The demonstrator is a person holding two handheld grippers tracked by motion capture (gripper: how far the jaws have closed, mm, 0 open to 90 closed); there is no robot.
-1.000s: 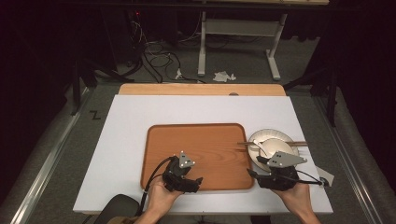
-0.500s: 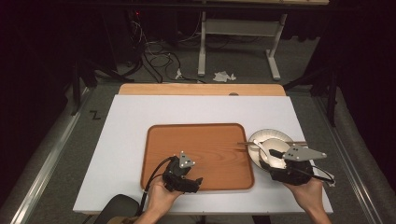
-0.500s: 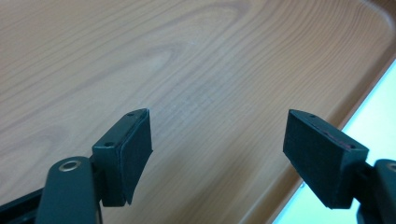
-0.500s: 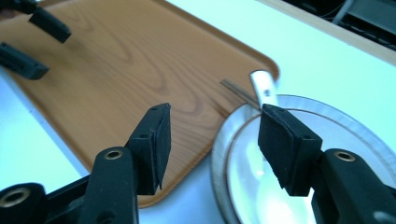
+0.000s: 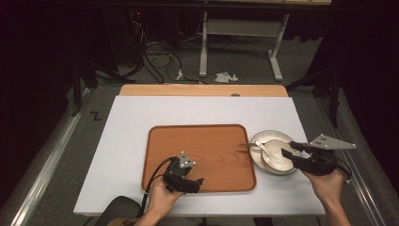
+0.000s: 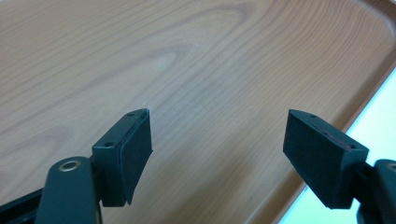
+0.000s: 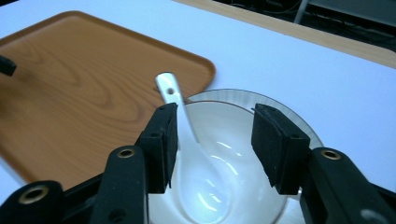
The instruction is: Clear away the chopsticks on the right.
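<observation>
With the spread right tongs (image 7: 215,147) held over the white ceramic bowl (image 5: 278,157) at the bench's right and the left tongs (image 6: 219,158) spread over the wooden tray (image 5: 200,150), the white spoon (image 7: 180,105) could be knocked out.

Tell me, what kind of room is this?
Probably a lab or workshop set up for recording: a white table with a wooden tray and bowl, tangled cables on the floor, dark surroundings.
</observation>
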